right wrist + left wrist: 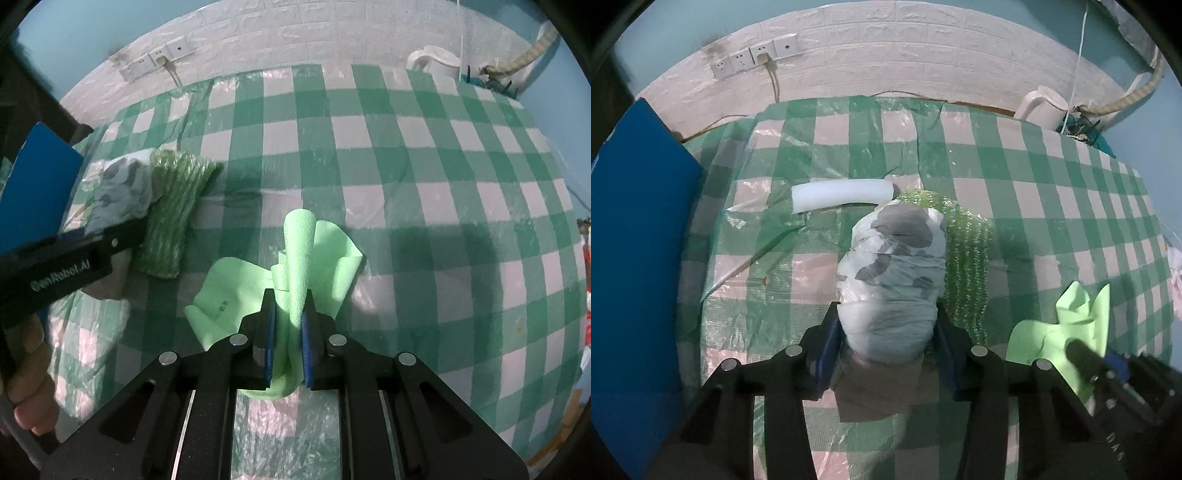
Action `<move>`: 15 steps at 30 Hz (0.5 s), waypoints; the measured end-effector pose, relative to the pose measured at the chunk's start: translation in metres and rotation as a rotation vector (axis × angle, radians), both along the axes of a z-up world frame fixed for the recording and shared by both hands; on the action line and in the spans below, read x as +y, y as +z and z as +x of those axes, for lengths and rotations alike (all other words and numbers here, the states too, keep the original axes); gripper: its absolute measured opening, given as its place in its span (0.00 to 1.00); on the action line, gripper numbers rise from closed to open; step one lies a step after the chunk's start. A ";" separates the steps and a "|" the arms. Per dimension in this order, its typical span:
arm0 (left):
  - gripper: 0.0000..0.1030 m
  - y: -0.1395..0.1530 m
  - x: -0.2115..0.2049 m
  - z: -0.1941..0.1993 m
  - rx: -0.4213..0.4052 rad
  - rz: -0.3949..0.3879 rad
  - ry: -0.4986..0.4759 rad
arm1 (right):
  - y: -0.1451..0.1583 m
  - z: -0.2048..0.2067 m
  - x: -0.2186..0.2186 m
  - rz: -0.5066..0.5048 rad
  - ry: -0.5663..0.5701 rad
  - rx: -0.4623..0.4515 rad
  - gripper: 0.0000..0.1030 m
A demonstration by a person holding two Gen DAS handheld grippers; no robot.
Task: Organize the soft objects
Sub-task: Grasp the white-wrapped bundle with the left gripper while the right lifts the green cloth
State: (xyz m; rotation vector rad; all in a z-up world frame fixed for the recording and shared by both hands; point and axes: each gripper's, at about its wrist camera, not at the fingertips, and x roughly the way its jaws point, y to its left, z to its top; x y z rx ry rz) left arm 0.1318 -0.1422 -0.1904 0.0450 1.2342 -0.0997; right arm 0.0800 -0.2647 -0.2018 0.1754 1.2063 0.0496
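My left gripper (886, 328) is shut on a white and grey wrapped bundle (894, 266), which points away over the green checked tablecloth (1052, 206). The bundle also shows in the right wrist view (118, 188). A green sparkly roll (967, 258) lies right beside the bundle, also seen from the right wrist (173, 214). A white foam tube (842, 194) lies further back on the cloth. My right gripper (290, 314) is shut on a crumpled light green foam sheet (299, 258), which shows at lower right of the left wrist view (1067, 332).
A blue board (635, 240) stands at the table's left edge. A white kettle (1041, 107) and tangled cords sit at the back right corner. Wall sockets (753, 59) are on the white brick wall behind. Clear plastic film covers the cloth.
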 end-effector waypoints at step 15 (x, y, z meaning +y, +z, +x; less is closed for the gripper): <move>0.40 0.020 0.014 -0.023 -0.076 0.036 -0.016 | 0.035 -0.004 0.009 -0.038 0.014 -0.071 0.11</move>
